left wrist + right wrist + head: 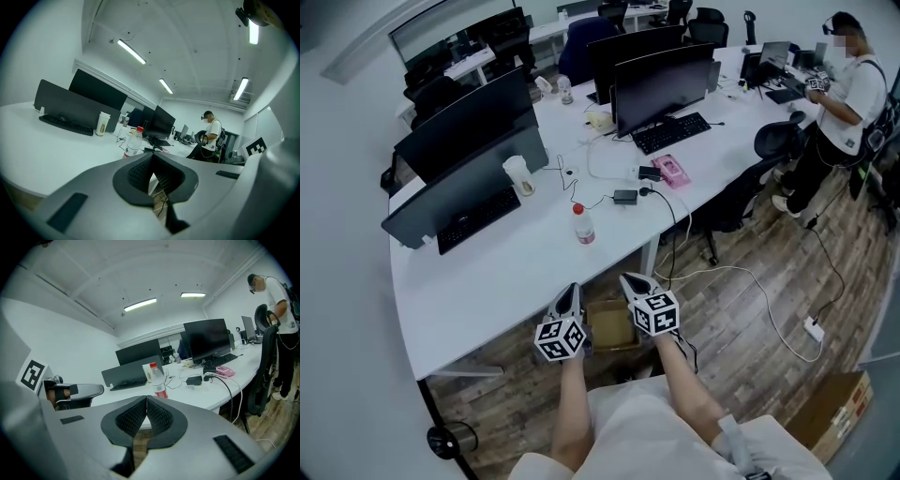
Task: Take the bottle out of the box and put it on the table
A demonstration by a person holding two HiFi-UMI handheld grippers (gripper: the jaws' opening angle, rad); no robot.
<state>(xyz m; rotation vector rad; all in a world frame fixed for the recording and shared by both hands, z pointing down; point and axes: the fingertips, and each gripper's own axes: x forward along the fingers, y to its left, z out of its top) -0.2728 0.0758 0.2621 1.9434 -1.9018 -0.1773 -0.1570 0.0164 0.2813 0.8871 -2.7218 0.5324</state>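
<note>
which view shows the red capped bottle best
Head view: the bottle shows whole, standing upright on the white table. Both gripper views show it closer, cap and label clear, but with its base hidden.

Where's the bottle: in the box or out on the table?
Out. The bottle stands upright on the white table, red cap up; the cardboard box sits on the floor by the table edge.

The left hand-held gripper (151,159) has jaws together and empty; beyond, red-capped bottle (134,143) upright on white table (42,150)
</note>
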